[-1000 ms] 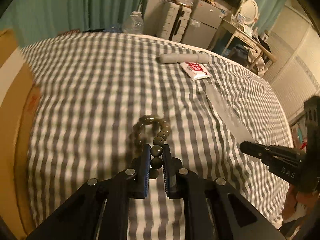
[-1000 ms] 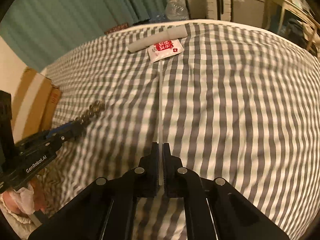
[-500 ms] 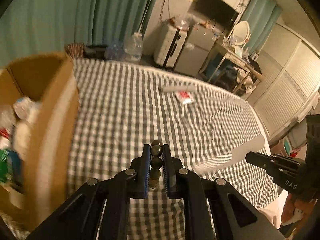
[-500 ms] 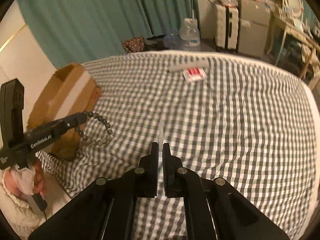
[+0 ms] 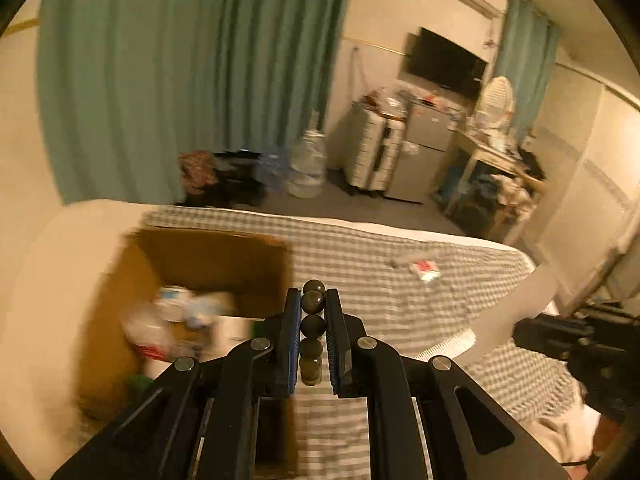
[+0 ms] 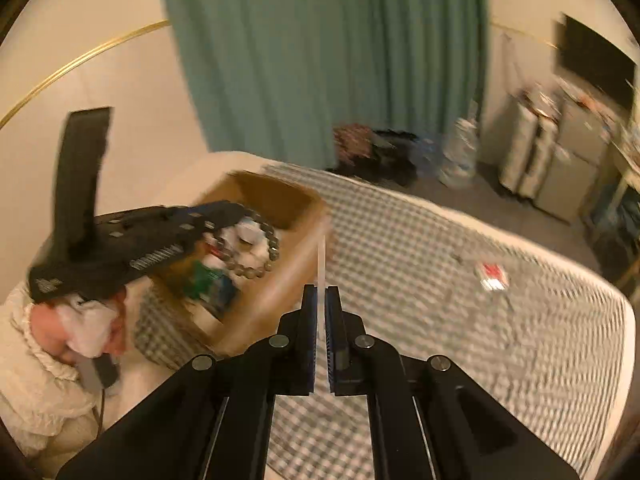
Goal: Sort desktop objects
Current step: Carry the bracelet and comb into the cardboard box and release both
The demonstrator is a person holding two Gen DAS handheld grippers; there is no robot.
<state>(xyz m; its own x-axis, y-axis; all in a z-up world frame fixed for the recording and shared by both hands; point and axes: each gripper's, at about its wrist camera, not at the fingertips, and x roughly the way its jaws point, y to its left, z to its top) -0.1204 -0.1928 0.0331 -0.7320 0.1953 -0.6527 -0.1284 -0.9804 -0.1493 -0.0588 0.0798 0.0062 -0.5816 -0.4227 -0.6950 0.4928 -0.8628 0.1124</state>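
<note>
Left gripper point(image 5: 313, 308) clenched on a dark bead bracelet point(image 5: 312, 326), lower centre, beside the open cardboard box point(image 5: 208, 256); right gripper point(image 6: 320, 304) clenched on a pale comb point(image 6: 321, 264), edge-on.

Bed cover point(image 5: 400, 280) is a grey and white check. The curtain point(image 5: 180, 72) is a muted teal, walls cream. Brown cardboard box point(image 6: 280, 280) with white, green and red bits inside. The beads point(image 5: 313, 326) are dark olive, nearly black. The left tool point(image 5: 313, 308) is black with blue pads; the comb point(image 5: 500, 320) is milky white. A red and white packet point(image 6: 493, 276) lies on the check.
</note>
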